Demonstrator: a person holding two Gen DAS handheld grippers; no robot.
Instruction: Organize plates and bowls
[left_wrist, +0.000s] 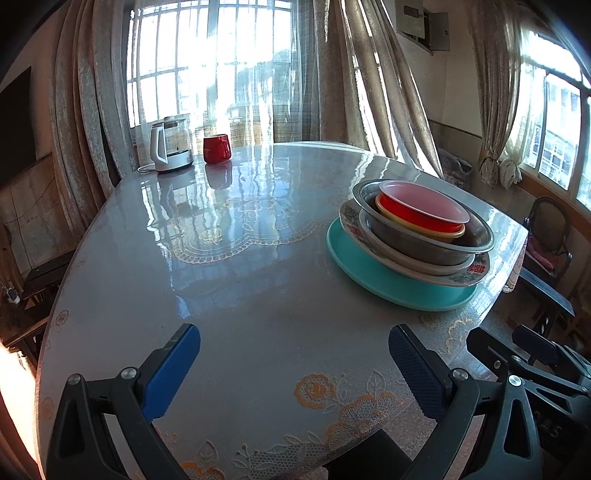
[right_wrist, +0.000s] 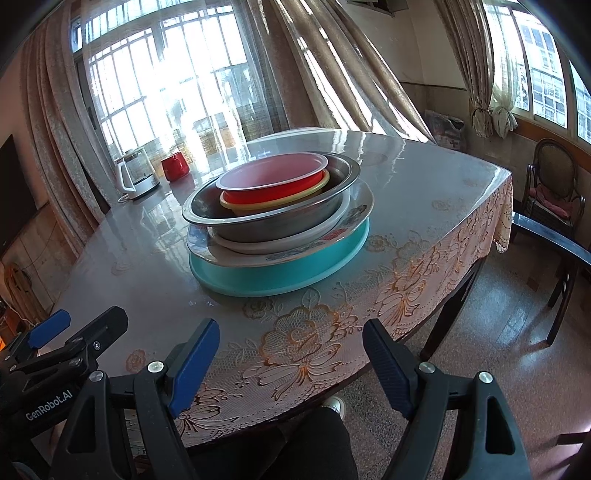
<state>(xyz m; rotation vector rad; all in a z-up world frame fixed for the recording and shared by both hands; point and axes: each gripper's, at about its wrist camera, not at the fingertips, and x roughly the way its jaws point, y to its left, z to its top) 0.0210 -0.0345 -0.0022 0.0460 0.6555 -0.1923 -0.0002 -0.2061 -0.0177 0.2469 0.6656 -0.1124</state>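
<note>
1. The table is round and glossy, covered with a lace-patterned cloth under a clear sheet; bright window light reflects off its top.
2. The dishes sit in one stack near the table's right edge in the left wrist view, and in the middle of the right wrist view; nothing else stands close to it.
3. At the bottom lies a teal plate; on it a flower-patterned plate; on that a plain white plate.
4. A metal bowl rests on the white plate; inside it sits a yellow bowl, and inside that a red bowl with a pale inside; the red and yellow bowls lean to one side of the metal bowl.
5. The left claw hangs over the near edge of the table, its blue pads wide apart with nothing between them; it is well apart from the stack.
6. The right claw hangs over the cloth's near edge, jaws also wide and empty; the stack lies ahead of it, untouched.
7. At the far side of the table stand a white kettle and a red mug, just beside each other.
8. A chair stands by the right-hand window.
</note>
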